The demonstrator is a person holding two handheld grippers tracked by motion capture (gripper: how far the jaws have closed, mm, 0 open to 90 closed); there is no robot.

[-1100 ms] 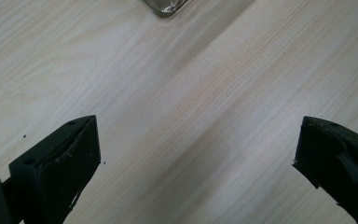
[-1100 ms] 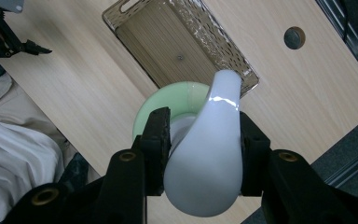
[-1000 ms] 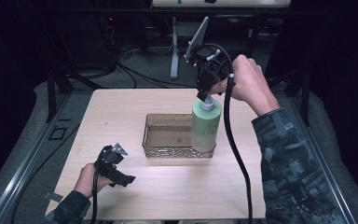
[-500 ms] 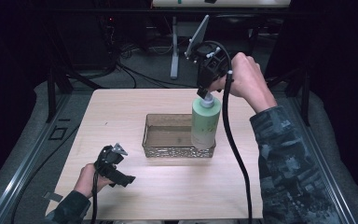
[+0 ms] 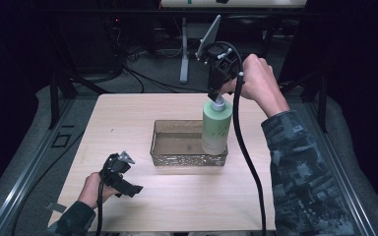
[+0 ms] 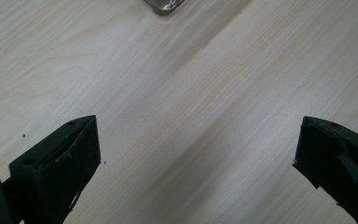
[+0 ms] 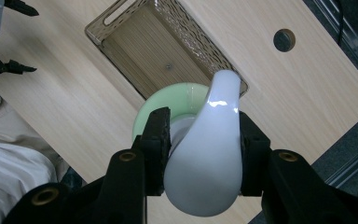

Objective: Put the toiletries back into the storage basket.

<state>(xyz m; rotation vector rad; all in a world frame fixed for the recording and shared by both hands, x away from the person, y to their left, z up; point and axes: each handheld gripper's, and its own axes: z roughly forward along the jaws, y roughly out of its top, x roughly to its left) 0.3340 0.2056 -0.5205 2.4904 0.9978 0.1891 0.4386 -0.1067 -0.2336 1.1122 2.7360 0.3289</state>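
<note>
Left hand-held gripper point(image 5: 128, 187): rests low over the near-left part of the counter point(image 5: 128, 118), jaws spread wide with bare wood between them in its own view; holding nothing.
Tray point(image 5: 177, 158): clear perforated basket at mid-counter, well apart from the left hand-held gripper; its floor looks bare apart from the bottle end.
Bottle point(image 5: 216, 128): pale green pump bottle, upright, at the tray's right end; whether its base sits on the tray floor or hangs just above it cannot be told.
Right hand-held gripper point(image 7: 204, 156): clamped from above on the bottle's white pump head point(image 7: 209, 154), one jaw on each side of it.
Step in hand (judgement): most likely setting the bottle into the tray.
Doing it well: keep the bottle vertical and inside the tray wall, settle the base flat, then part the jaws and lift straight up, so the tall bottle is not tipped by a snag on the spout.
</note>
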